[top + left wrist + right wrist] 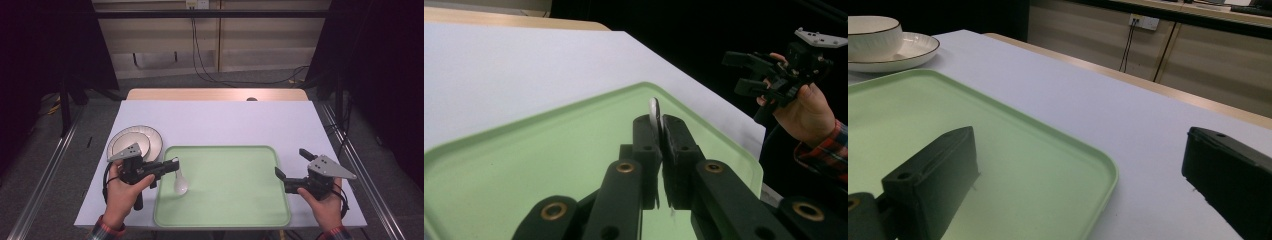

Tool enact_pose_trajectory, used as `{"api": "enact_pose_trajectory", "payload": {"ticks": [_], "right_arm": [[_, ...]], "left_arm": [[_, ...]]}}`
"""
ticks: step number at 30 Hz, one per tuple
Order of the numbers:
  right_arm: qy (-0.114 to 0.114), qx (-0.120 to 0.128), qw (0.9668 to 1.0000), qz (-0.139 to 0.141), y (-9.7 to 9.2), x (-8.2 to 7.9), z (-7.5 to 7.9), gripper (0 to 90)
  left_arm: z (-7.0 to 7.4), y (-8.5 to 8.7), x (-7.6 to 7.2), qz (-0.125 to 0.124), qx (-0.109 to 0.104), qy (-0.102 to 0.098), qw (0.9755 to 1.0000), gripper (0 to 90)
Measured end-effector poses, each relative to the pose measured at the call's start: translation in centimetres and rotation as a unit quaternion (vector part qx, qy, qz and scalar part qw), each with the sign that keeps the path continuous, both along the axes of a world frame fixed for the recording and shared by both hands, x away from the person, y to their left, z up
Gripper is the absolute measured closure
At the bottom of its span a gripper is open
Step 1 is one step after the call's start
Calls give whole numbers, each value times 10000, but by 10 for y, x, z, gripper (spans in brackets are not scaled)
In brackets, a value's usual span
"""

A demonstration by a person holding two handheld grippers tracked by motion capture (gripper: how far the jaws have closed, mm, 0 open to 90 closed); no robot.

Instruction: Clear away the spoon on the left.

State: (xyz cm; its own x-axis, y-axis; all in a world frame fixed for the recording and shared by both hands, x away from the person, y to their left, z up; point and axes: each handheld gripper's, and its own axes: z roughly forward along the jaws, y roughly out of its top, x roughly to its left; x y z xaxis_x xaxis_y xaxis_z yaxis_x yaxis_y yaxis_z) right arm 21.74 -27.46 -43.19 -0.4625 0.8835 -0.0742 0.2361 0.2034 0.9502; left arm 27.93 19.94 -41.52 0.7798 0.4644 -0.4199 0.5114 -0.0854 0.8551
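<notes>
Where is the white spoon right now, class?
In the high view, the spoon is at the tray's left edge, its handle pinched in the left tongs, bowl low over the tray, just right of the plate.

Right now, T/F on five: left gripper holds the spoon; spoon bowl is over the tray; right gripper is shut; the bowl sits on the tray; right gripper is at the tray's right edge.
1. The left gripper holds the spoon. True: its jaws are closed on the handle.
2. The spoon's bowl end is over the tray. True.
3. The right gripper is shut. False: its jaws stand wide apart, holding nothing.
4. The bowl sits on the tray. False: it sits on a plate on the table, off the tray's far left corner.
5. The right gripper is at the tray's right edge. True.
</notes>
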Motion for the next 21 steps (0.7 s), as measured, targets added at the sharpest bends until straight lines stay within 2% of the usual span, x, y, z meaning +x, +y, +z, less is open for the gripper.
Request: {"api": "enact_pose_trajectory", "payload": {"ticks": [10, 15, 21], "right_arm": [[7, 82, 10000, -41, -1, 2, 0, 13], [15, 56, 10000, -12, 0, 2, 0, 13], [25, 50, 10000, 11, 0, 2, -1, 13]], "left_arm": [[-8, -1, -4, -24, 24, 175, 9998, 856], [-9, -3, -4, -54, 50, 198, 9998, 856], [-12, -2, -3, -63, -13, 214, 9997, 856]]}}
